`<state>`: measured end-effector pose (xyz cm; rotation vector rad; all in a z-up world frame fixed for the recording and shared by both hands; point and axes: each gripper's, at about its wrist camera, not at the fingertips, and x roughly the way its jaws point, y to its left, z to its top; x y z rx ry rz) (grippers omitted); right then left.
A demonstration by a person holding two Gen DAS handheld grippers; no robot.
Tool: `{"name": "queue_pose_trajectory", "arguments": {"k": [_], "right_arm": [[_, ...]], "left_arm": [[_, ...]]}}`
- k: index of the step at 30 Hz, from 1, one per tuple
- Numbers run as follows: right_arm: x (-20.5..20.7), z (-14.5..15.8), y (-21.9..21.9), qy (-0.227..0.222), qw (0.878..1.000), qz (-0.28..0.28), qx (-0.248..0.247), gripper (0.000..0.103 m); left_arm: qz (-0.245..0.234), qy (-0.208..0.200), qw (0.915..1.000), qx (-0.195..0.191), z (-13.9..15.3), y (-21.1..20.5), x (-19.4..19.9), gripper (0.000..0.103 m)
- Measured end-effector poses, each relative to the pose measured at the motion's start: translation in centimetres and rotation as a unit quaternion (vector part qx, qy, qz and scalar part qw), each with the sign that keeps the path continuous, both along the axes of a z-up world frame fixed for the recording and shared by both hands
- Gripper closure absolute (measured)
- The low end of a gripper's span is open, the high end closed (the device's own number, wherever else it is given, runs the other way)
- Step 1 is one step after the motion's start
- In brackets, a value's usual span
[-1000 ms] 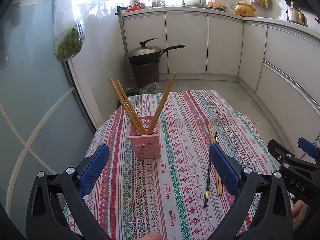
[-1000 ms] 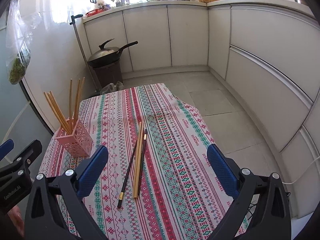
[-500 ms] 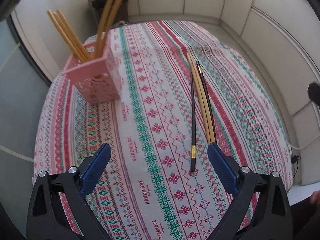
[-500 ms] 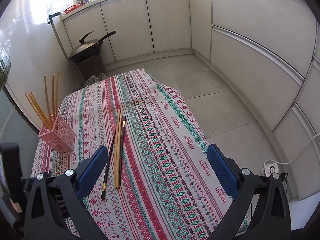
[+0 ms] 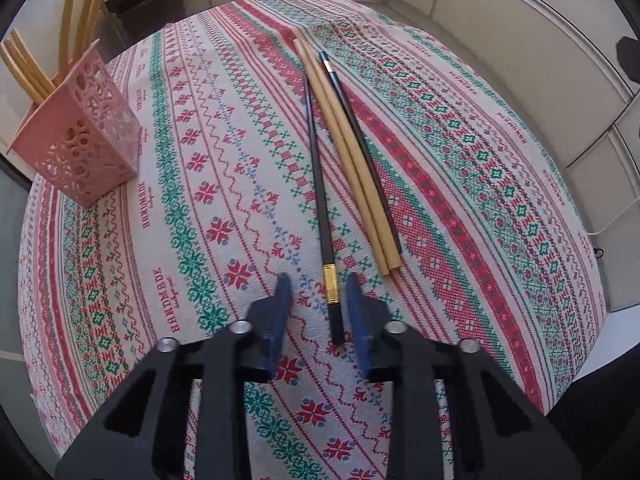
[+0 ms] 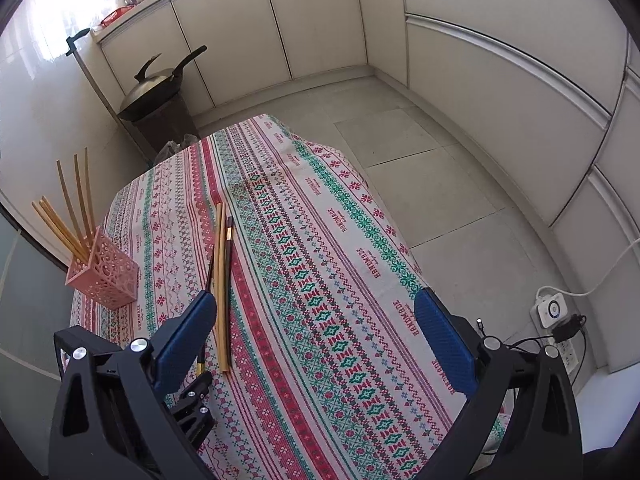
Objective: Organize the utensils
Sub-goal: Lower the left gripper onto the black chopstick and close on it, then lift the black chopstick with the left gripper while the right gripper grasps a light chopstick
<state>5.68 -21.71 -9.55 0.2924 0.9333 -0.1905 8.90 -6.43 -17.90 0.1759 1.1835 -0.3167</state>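
My left gripper (image 5: 316, 294) has its fingers (image 5: 282, 300) set narrow but not closed, straddling the near, gold-banded end of a black chopstick (image 5: 319, 184) that lies flat on the worktop (image 5: 460, 168). The chopstick sits nearer the right-hand finger; neither finger appears to touch it, though contact with the cloth below cannot be confirmed.

Just beside that chopstick lie two bamboo chopsticks (image 5: 348, 156) and a second black chopstick (image 5: 362, 148), the three touching along their length. The pink holder (image 5: 80, 140) stands well apart at the far left of the worktop, upright, with several bamboo chopsticks (image 5: 24, 68) leaning in it.

My right gripper (image 6: 316, 328) hangs above the near edge of the worktop with its fingers (image 6: 188, 340) spread wide, holding nothing. In its view the left gripper shows low at the near end of the loose chopsticks.

Step in hand, by my judgement: pick-up of the lone black chopstick, at the pre-grasp stage. Four loose pieces remain, so the task is partly done.

Next move calls for:
1. Centre the chopstick between the fingers.
2. Close firmly; the stick is thin and round and may roll or pivot.
3. Lift clear without disturbing the adjacent three.
4. Carry to the pink holder and insert tip-down.
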Motion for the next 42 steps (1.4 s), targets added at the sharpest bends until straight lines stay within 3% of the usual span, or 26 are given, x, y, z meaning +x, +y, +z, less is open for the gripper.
{"name": "queue_pose_trajectory", "arguments": {"k": [4, 6, 10, 14, 17, 19, 20, 24, 26, 32, 42], "right_arm": [[1.0, -0.9, -0.3, 0.011, 1.000, -0.007, -0.001, 0.007], [1.8, -1.4, -0.6, 0.017, 1.000, -0.013, 0.003, 0.007], [4.6, -2.7, -1.4, 0.036, 0.998, -0.030, 0.037, 0.007], [8.2, -4.3, -1.3, 0.060, 0.992, -0.037, 0.104, 0.007], [11.2, -5.9, -0.3, 0.088, 0.986, -0.032, 0.137, 0.007], [13.0, -6.7, 0.6, 0.101, 0.984, -0.020, 0.145, 0.012], [13.8, -7.1, 0.9, 0.107, 0.983, -0.017, 0.146, 0.020], [16.9, -9.1, 2.6, 0.142, 0.980, 0.009, 0.135, 0.049], [17.8, -10.0, 3.2, 0.154, 0.980, 0.015, 0.127, 0.053], [19.6, -11.6, 4.5, 0.170, 0.979, 0.019, 0.111, 0.055], [20.9, -11.7, 7.0, 0.182, 0.982, 0.044, 0.015, 0.053]], "left_arm": [[0.002, 0.014, 0.9998, -0.012, 0.4, 0.2, 0.1, 0.097], [0.008, -0.001, 0.9999, -0.013, 1.5, 1.0, -0.4, 0.097], [0.013, -0.083, 0.9960, -0.031, 7.1, 2.5, -1.9, 0.097], [0.018, -0.183, 0.9819, -0.045, 13.0, 4.1, -3.7, 0.097], [0.025, -0.225, 0.9720, -0.065, 15.8, 5.6, -4.3, 0.097], [0.026, -0.244, 0.9667, -0.072, 17.2, 6.5, -4.6, 0.097], [0.025, -0.253, 0.9642, -0.074, 17.7, 6.7, -4.8, 0.097], [0.015, -0.270, 0.9594, -0.079, 18.7, 7.1, -6.0, 0.097], [0.014, -0.271, 0.9592, -0.078, 18.8, 7.1, -6.1, 0.097], [0.019, -0.269, 0.9589, -0.088, 19.1, 8.1, -6.1, 0.097], [0.030, -0.267, 0.9590, -0.090, 19.2, 8.9, -5.9, 0.097]]}}
